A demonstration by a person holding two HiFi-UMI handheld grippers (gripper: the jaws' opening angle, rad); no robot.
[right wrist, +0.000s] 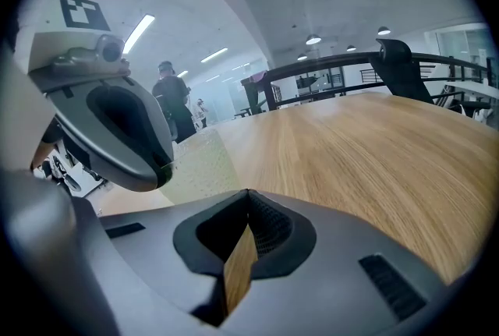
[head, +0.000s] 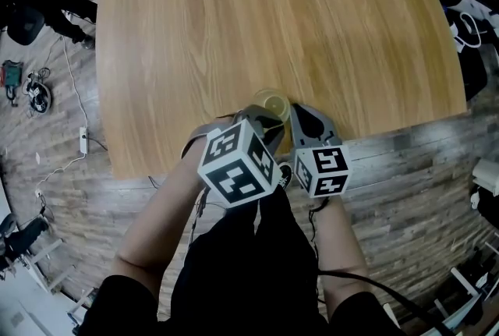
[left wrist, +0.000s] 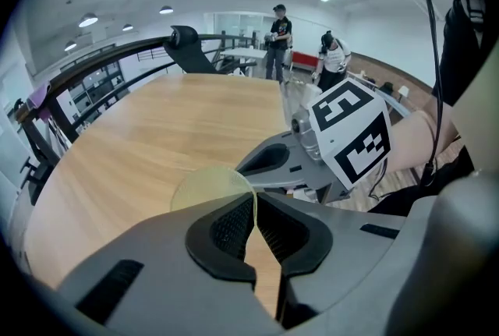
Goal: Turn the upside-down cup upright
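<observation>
A translucent yellow cup (head: 270,102) sits near the table's front edge, just beyond both grippers. In the left gripper view it shows as a pale yellow round shape (left wrist: 204,188), with its thin wall pinched between the pads of my left gripper (left wrist: 253,203). In the head view the left gripper (head: 263,116) comes at the cup from the near left. My right gripper (head: 299,110) lies close to the cup's right side, shut with nothing between its pads (right wrist: 248,200). In the right gripper view the cup (right wrist: 196,163) appears clear and dimpled beside the left gripper's jaw (right wrist: 117,132). Which end of the cup faces up is unclear.
The round wooden table (head: 273,22) stretches away bare beyond the cup. A black chair (left wrist: 185,46) stands at its far side, and people (left wrist: 278,42) stand in the room behind. Cables and gear (head: 35,93) lie on the floor at the left.
</observation>
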